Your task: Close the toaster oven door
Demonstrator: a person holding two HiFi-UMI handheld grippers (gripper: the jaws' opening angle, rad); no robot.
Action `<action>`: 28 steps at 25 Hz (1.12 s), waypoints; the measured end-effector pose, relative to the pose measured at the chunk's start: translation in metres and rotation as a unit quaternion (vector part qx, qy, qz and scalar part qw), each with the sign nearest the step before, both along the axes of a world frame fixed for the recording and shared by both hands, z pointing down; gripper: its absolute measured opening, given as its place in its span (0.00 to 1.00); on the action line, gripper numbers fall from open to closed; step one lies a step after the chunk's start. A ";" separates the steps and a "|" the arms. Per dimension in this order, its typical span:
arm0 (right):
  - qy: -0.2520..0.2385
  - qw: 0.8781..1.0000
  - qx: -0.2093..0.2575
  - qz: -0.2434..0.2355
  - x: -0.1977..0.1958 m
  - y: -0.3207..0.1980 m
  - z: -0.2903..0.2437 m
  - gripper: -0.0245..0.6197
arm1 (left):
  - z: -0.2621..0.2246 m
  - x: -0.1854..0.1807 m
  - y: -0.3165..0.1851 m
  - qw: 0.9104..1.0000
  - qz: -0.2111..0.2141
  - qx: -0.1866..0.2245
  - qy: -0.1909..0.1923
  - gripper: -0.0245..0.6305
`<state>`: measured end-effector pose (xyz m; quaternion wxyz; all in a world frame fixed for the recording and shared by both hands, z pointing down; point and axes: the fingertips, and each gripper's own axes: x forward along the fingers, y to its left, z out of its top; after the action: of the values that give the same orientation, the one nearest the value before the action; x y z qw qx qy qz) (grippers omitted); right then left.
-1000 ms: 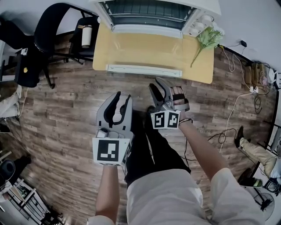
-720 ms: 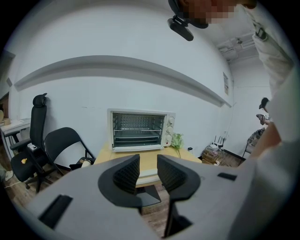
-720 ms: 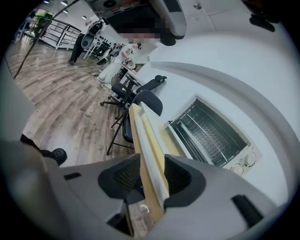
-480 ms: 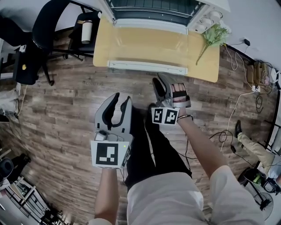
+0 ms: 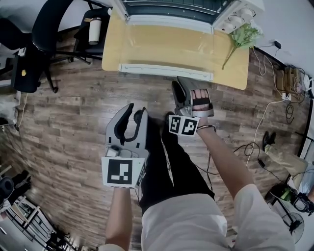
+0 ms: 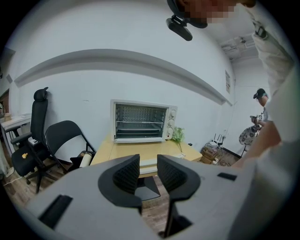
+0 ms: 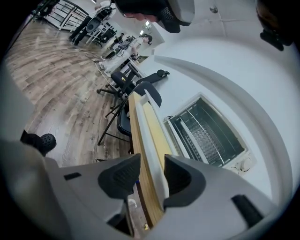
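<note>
The white toaster oven stands at the back of a yellow table, and its wire racks show through the open front. Its door lies open and flat, with a white handle bar along its near edge. My right gripper is open just short of that bar's right part. In the right gripper view the handle bar runs up between the two jaws of the gripper; contact cannot be told. My left gripper hangs lower over the floor, open and empty.
A green plant sprig lies on the table's right end beside the oven knobs. A black office chair and a folding chair holding a bottle stand left of the table. Cables trail over the wood floor at the right.
My right gripper has moved forward to the door's handle bar, and the head view has shifted a little toward the table. The left gripper has barely moved.
</note>
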<state>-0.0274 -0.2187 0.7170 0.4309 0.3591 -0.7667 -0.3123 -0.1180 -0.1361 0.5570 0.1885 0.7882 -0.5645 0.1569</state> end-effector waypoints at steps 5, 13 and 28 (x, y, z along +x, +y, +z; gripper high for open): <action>0.013 1.000 0.009 0.001 0.000 -0.005 0.004 0.24 | 0.003 -0.002 -0.001 1.000 -0.002 -0.011 -0.005 0.18; 0.026 0.999 0.034 0.012 0.001 -0.012 0.006 0.17 | 0.006 -0.004 -0.004 1.000 0.001 -0.010 -0.002 0.18; 0.040 0.998 0.041 0.009 0.002 -0.012 0.007 0.14 | 0.008 -0.001 -0.006 1.000 -0.002 -0.013 -0.005 0.18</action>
<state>-0.0257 -0.2311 0.7242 0.4492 0.3699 -0.7322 -0.3538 -0.1190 -0.1422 0.5650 0.1967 0.7838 -0.5647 0.1678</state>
